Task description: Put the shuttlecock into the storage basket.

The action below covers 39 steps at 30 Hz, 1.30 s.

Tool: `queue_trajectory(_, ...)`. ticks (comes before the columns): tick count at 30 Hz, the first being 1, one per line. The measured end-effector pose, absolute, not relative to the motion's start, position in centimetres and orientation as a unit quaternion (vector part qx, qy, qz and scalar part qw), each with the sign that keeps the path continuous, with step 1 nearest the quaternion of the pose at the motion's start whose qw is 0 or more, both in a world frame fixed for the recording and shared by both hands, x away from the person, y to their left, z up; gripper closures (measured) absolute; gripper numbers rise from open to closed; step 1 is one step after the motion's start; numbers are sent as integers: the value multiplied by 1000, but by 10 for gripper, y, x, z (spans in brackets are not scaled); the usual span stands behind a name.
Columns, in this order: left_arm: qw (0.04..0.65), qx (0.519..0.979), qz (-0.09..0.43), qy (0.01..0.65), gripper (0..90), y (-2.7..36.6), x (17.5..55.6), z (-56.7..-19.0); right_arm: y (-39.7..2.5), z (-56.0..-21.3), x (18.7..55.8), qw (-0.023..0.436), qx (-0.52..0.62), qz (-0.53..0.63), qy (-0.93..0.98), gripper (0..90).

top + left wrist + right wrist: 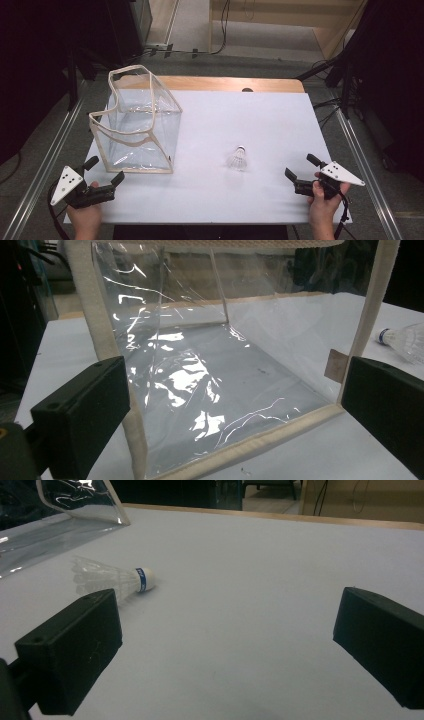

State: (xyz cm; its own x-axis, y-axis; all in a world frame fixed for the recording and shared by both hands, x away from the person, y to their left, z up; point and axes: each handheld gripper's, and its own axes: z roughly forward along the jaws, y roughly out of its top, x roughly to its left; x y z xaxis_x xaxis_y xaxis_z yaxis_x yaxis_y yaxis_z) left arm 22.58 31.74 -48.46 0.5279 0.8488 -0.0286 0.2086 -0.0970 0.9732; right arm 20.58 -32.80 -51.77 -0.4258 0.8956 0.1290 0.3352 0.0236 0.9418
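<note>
on the white table (215, 195), seen from the high view, we take the clear bag (137, 122) as our landmark: it stands open-topped on the table's left part, its see-through walls edged in cream trim. just beside the bag's near left corner we hold the left gripper (104, 171), jaws spread apart and empty, one tip close to the bag's bottom edge but not touching that we can tell. to the right of the bag, apart from it, the shuttlecock (237, 159) lies on its side on the bare table. further right of the bag, well beyond the shuttlecock, we hold the right gripper (300, 167), jaws also apart and holding nothing, pointed back toward the bag's side of the table.

from the left gripper view, the bag (220, 390) stands right ahead between our two black jaws, which stay wide apart on either side of its near face; light glints off the creased plastic. past the bag's right edge we see the shuttlecock (402, 341) at the frame's rim.

from the right gripper view, the jaws stand wide apart with bare table between them. the shuttlecock (112, 579) lies just past the left jaw, its white cork with a blue band pointing away from the bag (60, 510), whose corner shows at the upper left.
</note>
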Motion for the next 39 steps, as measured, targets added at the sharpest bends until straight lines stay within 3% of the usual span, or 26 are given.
queue_trajectory(31, 548, 682, 292, 386, 0, 317, 226, -485, -293, -498, 205, 246, 419, 520, 703, 58)
queue_trajectory(33, 548, 682, 292, 386, 0, 317, 226, -485, -291, -499, 205, 247, 424, 515, 703, 136)
queue_trajectory(36, 548, 683, 292, 386, 0, 317, 226, -485, -290, -499, 206, 245, 428, 512, 703, 153)
queue_trajectory(39, 548, 683, 292, 386, 0, 317, 226, -485, -287, -500, 208, 246, 432, 503, 707, 229)
